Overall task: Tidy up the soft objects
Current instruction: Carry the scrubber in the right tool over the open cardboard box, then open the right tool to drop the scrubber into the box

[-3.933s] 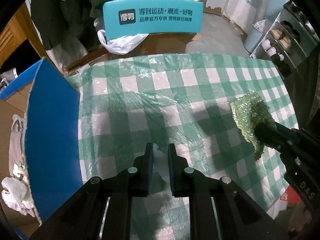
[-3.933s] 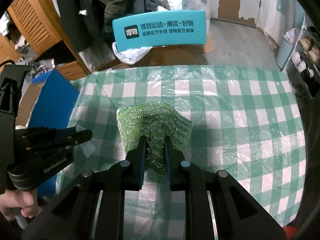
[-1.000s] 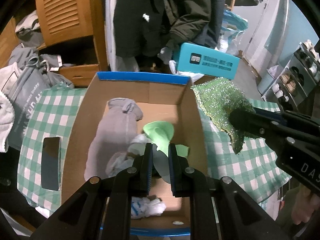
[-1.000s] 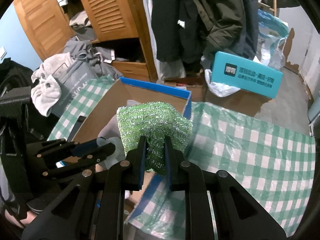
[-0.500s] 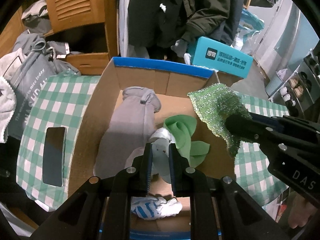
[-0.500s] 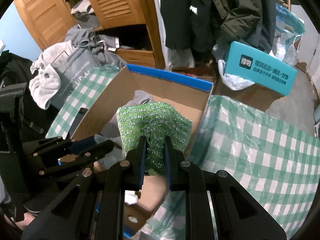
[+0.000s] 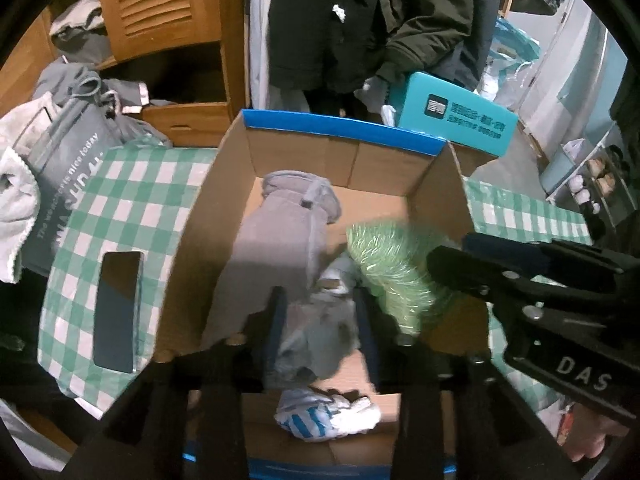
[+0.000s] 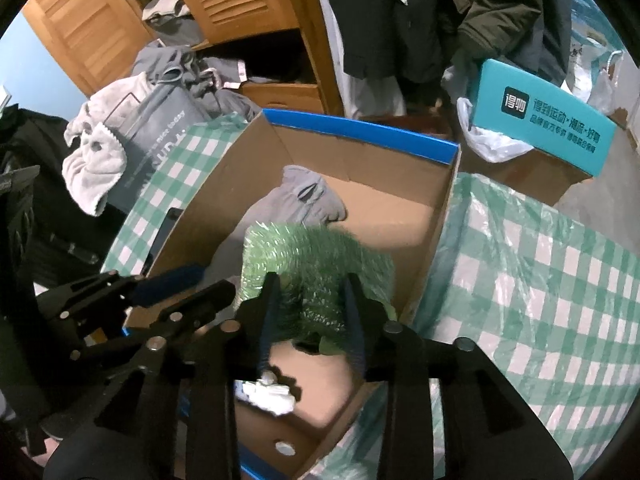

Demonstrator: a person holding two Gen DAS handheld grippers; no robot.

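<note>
left gripper (image 7: 320, 320): its jaws are opening over the cardboard box (image 7: 344, 128); a second ago they were pinched tight on a pale translucent scrap (image 7: 316, 332), which now sits blurred in the widening gap, and whether the pads still touch it is hard to tell.
right gripper (image 8: 310, 316): its jaws are opening too; half a second ago they clamped the green scrubby cloth (image 8: 316, 264), and now the fingers stand apart with the cloth smeared by motion between them, apparently slipping free.
green scrubby cloth: above the right half of the box interior, just inside its right wall, not yet lying on the floor of the box.
pale translucent scrap: over the middle of the box, above the blue-and-white striped cloth (image 7: 328, 412).
already in the box: a grey garment (image 7: 280, 248) along the left side.
change of place: a few seconds ago both grippers hung over the bare checked tablecloth (image 8: 540, 280); now both point down into the box.
meaning for the task: i judge this the release step, two soft items dropping in at once; next, lift both grippers clear.
</note>
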